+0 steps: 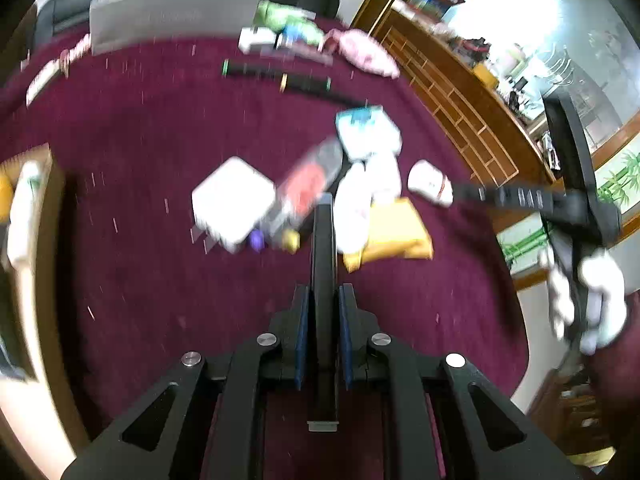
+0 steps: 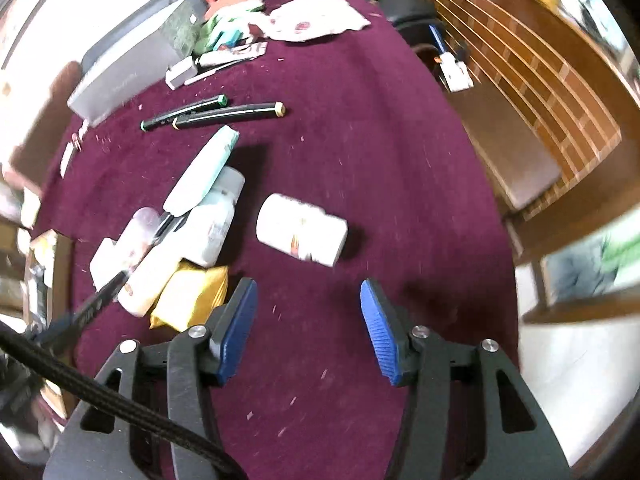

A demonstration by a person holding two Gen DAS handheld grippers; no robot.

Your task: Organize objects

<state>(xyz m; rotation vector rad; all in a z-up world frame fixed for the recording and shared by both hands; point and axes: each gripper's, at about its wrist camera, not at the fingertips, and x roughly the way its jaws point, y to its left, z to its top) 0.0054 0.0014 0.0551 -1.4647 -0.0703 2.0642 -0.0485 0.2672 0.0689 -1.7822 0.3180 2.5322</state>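
Note:
My left gripper (image 1: pixel 325 292) is shut on a black marker (image 1: pixel 324 240) that runs lengthwise between its blue pads and sticks out above the maroon cloth (image 1: pixel 160 280). Ahead of it lies a blurred pile: a white box (image 1: pixel 232 200), a red and grey pack (image 1: pixel 308 184), white bottles (image 1: pixel 360 204) and a yellow packet (image 1: pixel 396 232). My right gripper (image 2: pixel 308 320) is open and holds nothing. A white bottle (image 2: pixel 302 230) lies on its side just beyond its fingertips. Two more black markers (image 2: pixel 224 114) rest farther back.
A grey box (image 2: pixel 124 76) and mixed clutter (image 2: pixel 228 40) sit at the cloth's far edge. A wooden tray (image 1: pixel 36 208) with items stands at the left. A wooden lattice screen (image 2: pixel 540 92) runs along the right. A white-gloved hand (image 1: pixel 588 300) holds the right gripper.

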